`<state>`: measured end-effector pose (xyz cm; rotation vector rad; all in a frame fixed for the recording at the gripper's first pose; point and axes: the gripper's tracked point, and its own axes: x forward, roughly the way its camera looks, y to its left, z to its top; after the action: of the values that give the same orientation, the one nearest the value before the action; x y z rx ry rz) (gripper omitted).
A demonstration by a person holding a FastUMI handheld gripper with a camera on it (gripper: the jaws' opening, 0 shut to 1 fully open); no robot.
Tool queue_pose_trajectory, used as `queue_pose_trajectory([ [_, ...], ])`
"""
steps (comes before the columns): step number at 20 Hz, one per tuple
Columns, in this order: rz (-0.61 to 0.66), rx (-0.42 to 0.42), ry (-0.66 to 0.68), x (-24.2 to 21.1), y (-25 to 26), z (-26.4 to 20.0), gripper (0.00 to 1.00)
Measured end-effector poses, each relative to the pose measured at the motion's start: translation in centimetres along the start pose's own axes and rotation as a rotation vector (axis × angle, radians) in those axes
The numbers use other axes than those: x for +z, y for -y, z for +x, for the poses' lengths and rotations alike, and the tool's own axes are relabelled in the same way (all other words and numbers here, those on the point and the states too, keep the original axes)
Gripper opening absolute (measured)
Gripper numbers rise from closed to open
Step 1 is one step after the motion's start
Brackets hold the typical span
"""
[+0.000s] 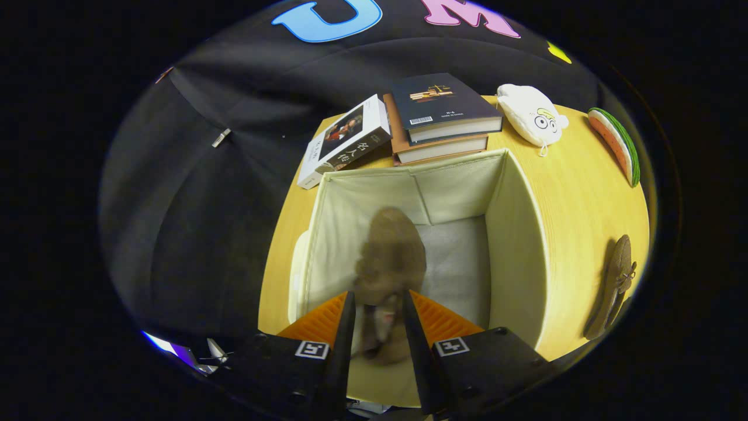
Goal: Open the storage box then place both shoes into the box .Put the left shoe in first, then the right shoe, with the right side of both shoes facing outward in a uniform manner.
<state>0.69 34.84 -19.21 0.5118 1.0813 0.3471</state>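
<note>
An open cream fabric storage box (514, 234) stands on the yellow wooden table (578, 193). A brown shoe (391, 257) hangs blurred inside the box, toe pointing away toward the far wall and grey floor. Its heel end sits between my fingers. My gripper (377, 301) is over the box's near rim, with both fingers pressed against the shoe's heel. The second brown shoe (615, 286), with a lace bow, lies on the table to the right of the box, outside it.
Beyond the box lie a white book (345, 140) and a stack of two books (444, 117). A white plush pouch (532, 114) and a watermelon-slice toy (616, 143) sit at the far right. A pale flap (298, 263) rests against the box's left side.
</note>
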Motion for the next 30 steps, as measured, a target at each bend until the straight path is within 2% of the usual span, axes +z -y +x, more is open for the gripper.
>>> queue_pose_trajectory([
  [4,-0.001,0.036,0.044,1.2,0.8,-2.0,0.64],
  [11,-0.034,0.049,0.231,4.9,6.8,-8.3,0.67],
  [17,-0.097,-0.047,0.356,6.2,17.0,-14.7,0.68],
  [22,-0.095,-0.141,0.34,3.0,26.7,-18.3,0.9],
  [26,-0.048,-0.229,0.292,-1.0,33.9,-19.9,0.92],
  [30,0.031,-0.293,0.216,-5.3,39.7,-19.1,0.92],
])
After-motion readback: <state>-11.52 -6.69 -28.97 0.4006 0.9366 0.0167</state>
